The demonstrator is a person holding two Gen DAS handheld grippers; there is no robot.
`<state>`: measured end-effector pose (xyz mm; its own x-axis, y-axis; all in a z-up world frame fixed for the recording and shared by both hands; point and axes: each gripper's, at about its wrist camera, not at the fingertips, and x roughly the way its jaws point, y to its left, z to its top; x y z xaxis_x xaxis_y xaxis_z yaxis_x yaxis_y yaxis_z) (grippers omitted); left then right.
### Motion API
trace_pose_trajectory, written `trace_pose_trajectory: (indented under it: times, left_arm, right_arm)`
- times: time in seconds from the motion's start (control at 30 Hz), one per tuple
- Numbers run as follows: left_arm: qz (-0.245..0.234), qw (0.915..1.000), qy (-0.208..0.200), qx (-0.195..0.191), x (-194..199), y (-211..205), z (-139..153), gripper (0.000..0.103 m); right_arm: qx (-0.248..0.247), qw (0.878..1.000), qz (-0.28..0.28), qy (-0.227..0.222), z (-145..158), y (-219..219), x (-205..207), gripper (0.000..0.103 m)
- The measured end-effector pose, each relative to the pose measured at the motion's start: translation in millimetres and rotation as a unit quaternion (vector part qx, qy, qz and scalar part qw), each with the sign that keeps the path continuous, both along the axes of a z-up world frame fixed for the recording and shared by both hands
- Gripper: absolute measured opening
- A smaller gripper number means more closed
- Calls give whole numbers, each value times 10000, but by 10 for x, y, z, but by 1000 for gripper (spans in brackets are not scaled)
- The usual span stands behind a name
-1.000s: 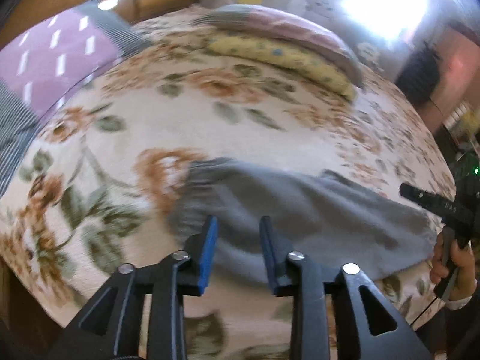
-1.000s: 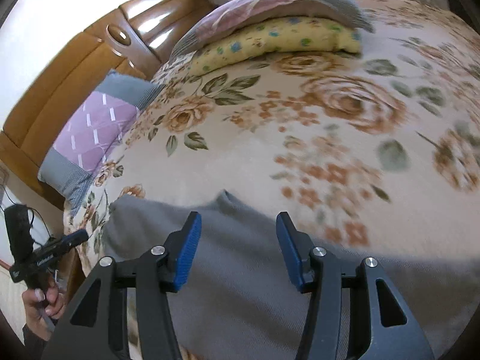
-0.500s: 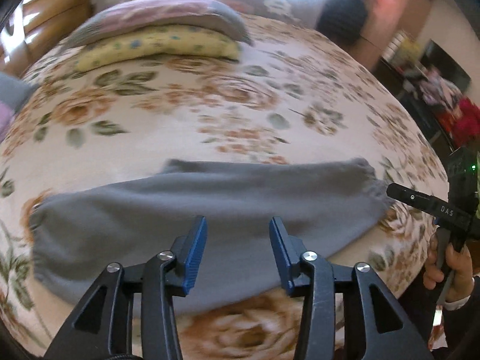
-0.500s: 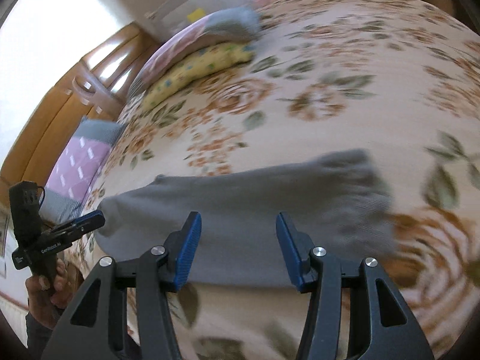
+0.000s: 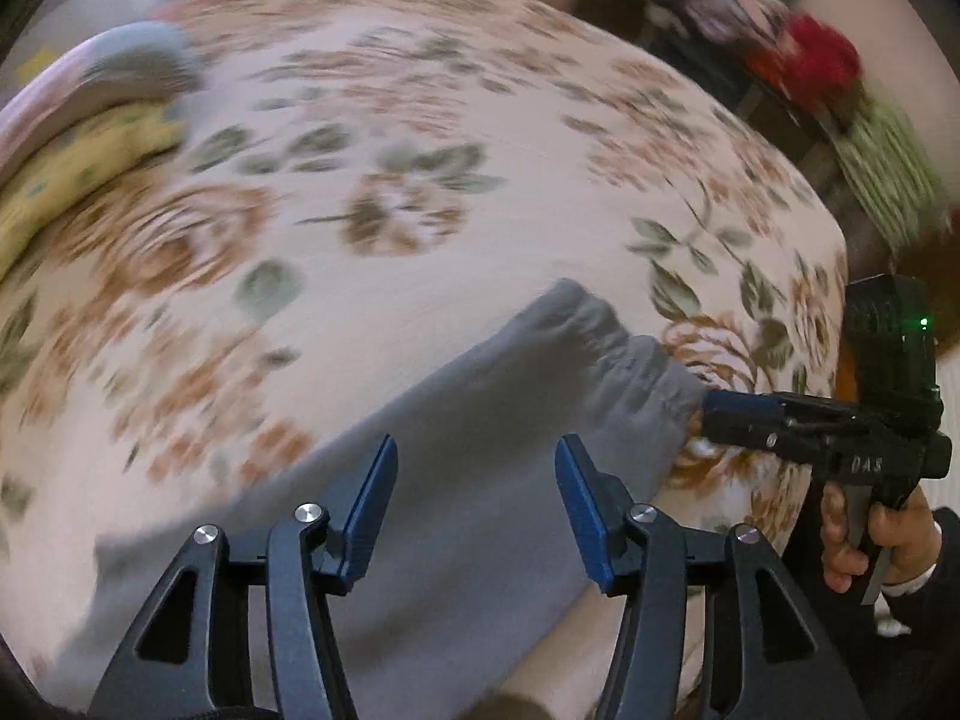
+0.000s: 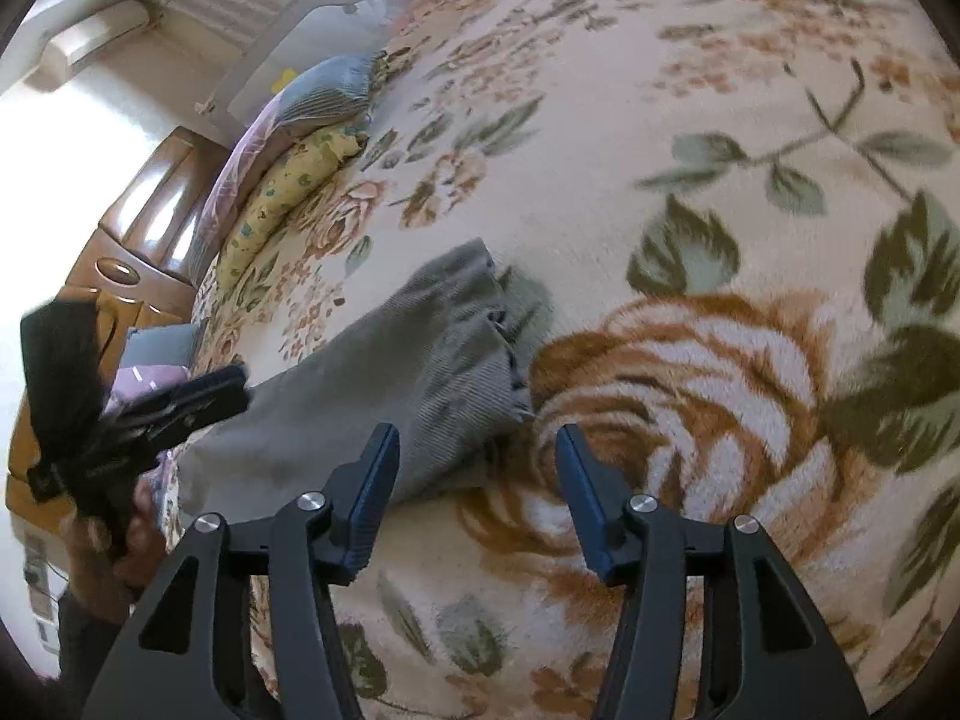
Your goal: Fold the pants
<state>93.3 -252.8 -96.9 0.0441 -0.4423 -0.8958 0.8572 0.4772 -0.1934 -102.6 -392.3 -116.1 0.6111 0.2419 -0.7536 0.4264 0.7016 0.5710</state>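
Here, both grippers apart over grey pants on bed.
Left gripper [image 5: 474,510] opening above pants [image 5: 456,456], lower centre; right gripper [image 6: 474,501] opening, empty, at hem [image 6: 504,348]; floral blanket [image 6: 690,180] beyond, pillows [image 6: 288,180] upper left.

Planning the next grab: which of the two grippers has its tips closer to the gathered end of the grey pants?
The right gripper: its tips sit at the gathered end of the grey pants. The left gripper hangs over the plain middle; both are opening.

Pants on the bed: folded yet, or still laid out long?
Laid out long. The gray pants lie as one flat strip across the floral blanket, gathered end exposed, no layer doubled back lengthwise. Whether the legs are stacked: cannot tell.
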Motion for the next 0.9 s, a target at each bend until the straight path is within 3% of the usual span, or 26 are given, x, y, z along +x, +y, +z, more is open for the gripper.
trace_pose_trajectory:
  times: [0.23,0.33,0.37,0.4,0.43,0.5,0.57,0.73,0.9]
  left_arm:
    - [-694,9958,34,602,90,-681,-371,61]
    - [-901,9912,47,971,65,-862,-614,61]
    - [-981,9907,-13,946,28,-882,-649,61]
    - [-1028,9906,-28,903,12,-883,-645,61]
    - [-1048,9906,-2,874,13,-878,-641,55]
    - [-1068,9912,395,673,55,-837,-626,31]
    - [-1074,9915,489,540,59,-784,-598,21]
    - [-893,9941,594,162,99,-605,-480,17]
    - [-579,9949,684,-455,194,-307,-158,16]
  right_arm:
    - [604,9980,-60,-160,-235,-2,34,57]
    - [572,9982,-65,-190,-262,19,48,56]
    - [563,9981,-19,-252,-255,26,55,46]
    - [623,9976,36,-297,-266,31,67,28]
    - [711,9969,70,-314,-287,34,79,22]
    - [696,9969,87,-356,-303,48,87,18]
    - [606,9970,129,-462,-259,73,83,16]
    - [290,9968,330,-673,-2,175,120,13]
    - [123,9925,669,-1013,312,363,221,12]
